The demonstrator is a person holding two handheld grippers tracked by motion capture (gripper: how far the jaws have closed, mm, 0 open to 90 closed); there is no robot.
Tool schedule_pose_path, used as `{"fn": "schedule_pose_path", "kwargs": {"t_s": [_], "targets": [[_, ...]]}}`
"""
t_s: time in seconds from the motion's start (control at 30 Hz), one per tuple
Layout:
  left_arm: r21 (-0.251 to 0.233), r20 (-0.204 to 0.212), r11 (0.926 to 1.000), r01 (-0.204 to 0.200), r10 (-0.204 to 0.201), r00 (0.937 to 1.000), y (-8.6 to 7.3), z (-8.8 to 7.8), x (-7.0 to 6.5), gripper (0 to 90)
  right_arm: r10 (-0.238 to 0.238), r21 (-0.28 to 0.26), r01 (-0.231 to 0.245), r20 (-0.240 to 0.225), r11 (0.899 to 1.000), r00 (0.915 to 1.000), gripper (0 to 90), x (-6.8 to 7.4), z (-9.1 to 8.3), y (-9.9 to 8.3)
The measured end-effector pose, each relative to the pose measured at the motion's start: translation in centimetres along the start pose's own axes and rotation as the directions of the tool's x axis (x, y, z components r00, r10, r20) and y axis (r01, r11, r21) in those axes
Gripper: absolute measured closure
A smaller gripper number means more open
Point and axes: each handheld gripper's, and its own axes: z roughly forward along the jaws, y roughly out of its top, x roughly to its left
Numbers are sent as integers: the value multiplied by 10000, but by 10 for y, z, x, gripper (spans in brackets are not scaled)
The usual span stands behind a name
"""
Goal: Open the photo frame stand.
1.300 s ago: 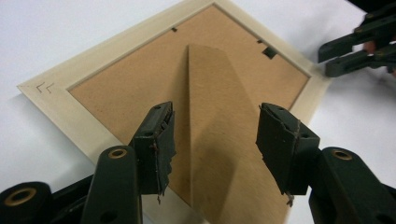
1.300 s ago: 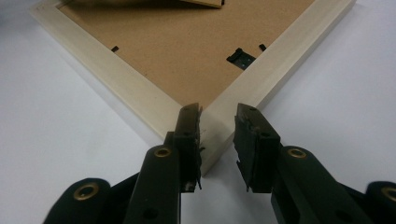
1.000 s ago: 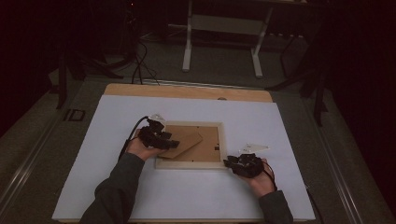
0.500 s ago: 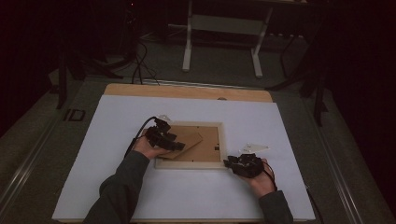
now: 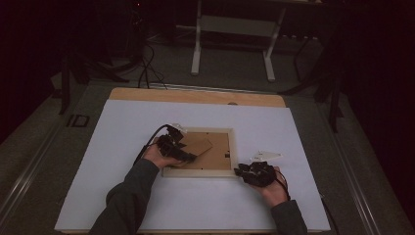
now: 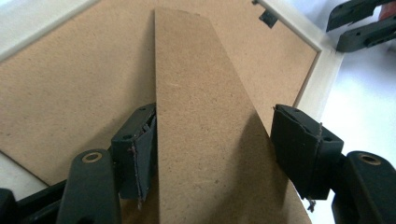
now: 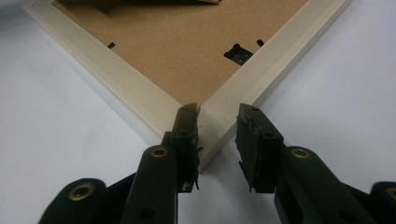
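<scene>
A pale wooden picture frame (image 5: 198, 172) lies face down mid-table, its brown backing board (image 5: 218, 157) up. A cardboard stand strip (image 5: 198, 145) is angled up off the backing. My left gripper (image 5: 188, 155) reaches over the frame's left side. Its jaws have just been opening and are open around the stand strip (image 6: 205, 116), the left pad beside one edge and the right pad a little off the other. My right gripper (image 7: 217, 116) is at the frame's near right corner (image 7: 212, 140). It is open with the corner tip between its jaws, the left one over the rim.
A white sheet (image 5: 122, 147) covers the table, with a bare wooden strip (image 5: 195, 95) at the far edge. A small black hanger clip (image 7: 238, 52) sits on the backing near the right corner. A white-legged stand (image 5: 235, 24) and cables lie on the dark floor beyond.
My left hand has shifted a little to the right, further over the frame's backing and the stand strip. The right hand and the frame have stayed put.
</scene>
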Motion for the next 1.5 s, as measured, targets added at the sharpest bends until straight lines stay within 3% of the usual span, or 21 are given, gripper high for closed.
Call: {"fn": "schedule_pose_path", "kwargs": {"t_s": [0.97,1.23,1.5], "targets": [[570,-169,9983,-147,156,9997,-1,5,-2,356,18,9,-18,-77,10000,10000,679,0,0,0],[799,-883,9953,-551,621,9942,0,7,-10,358,-1,21,1,-37,10000,10000,679,-1,0,0],[719,-1228,9949,-701,786,9893,0,7,-15,360,16,0,-16,-7,10000,10000,679,-1,0,2]]}}
